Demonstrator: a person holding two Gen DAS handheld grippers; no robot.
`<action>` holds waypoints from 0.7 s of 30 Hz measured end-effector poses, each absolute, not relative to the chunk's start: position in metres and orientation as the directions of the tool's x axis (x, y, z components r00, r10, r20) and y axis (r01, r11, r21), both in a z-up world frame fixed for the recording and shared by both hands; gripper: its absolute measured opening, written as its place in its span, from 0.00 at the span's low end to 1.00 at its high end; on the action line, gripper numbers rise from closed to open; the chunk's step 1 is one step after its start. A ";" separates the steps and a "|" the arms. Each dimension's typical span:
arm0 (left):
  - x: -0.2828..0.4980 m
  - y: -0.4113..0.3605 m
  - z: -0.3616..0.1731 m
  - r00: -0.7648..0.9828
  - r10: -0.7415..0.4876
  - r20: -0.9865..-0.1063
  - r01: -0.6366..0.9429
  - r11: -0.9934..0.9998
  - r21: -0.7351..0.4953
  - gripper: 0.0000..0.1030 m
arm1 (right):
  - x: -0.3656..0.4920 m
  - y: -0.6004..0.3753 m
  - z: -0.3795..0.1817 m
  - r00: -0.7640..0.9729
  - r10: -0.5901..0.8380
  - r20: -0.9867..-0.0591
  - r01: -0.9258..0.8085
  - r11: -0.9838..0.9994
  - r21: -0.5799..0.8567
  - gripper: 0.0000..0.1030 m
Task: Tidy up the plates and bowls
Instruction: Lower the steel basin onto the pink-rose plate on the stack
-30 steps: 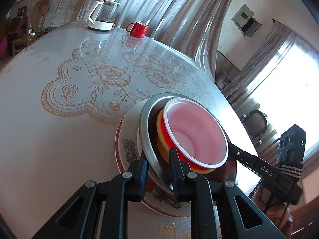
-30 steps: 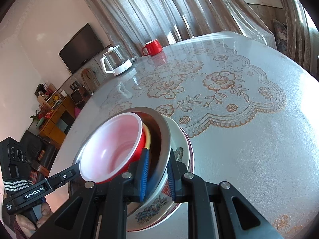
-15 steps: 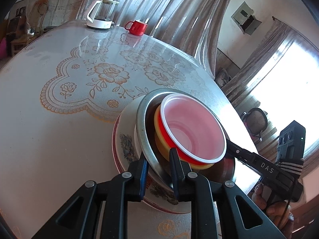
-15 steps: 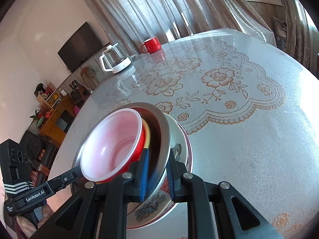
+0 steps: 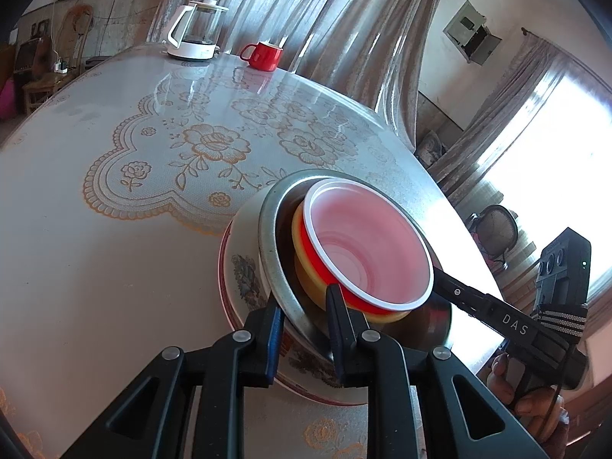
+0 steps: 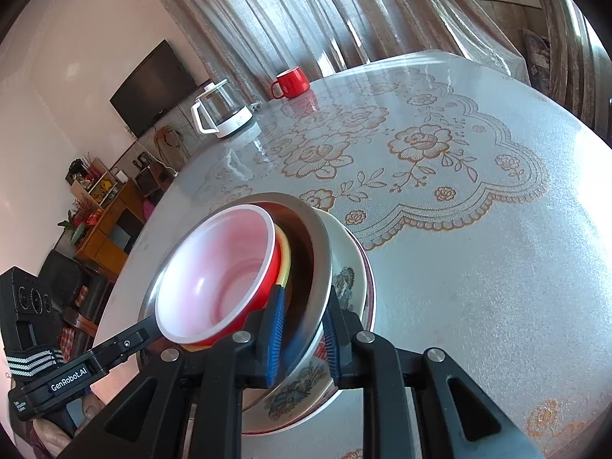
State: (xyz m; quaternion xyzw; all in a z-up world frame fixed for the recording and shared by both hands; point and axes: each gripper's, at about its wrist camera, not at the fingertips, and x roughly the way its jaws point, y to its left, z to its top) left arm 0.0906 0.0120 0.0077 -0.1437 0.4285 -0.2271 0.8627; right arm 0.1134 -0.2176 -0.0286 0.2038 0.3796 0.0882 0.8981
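Left wrist view is showing a red plastic bowl with a white rim (image 5: 369, 246) nesting in a yellow bowl (image 5: 306, 279), inside a shiny steel bowl (image 5: 275, 244), on a floral ceramic plate (image 5: 241, 267) resting on the lace-patterned table (image 5: 95, 248). Left gripper (image 5: 304, 329) is clamping the steel rim; right gripper (image 6: 304, 331) is easing its jaws apart around that rim.

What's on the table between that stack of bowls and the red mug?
Nothing: only bare floral tablecloth between the stacked bowls and red mug, clearest in the right wrist view.
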 end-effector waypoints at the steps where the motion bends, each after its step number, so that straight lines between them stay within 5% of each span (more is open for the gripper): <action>1: 0.090 0.012 0.008 0.531 -0.514 -0.674 0.268 0.856 -0.441 0.21 | 0.113 -0.218 -0.029 0.697 0.311 -0.646 -0.004 0.903 0.430 0.18; 21: 0.086 0.006 0.010 0.554 -0.474 -0.685 0.267 0.880 -0.394 0.23 | 0.110 -0.214 -0.030 0.693 0.307 -0.652 -0.012 0.910 0.415 0.17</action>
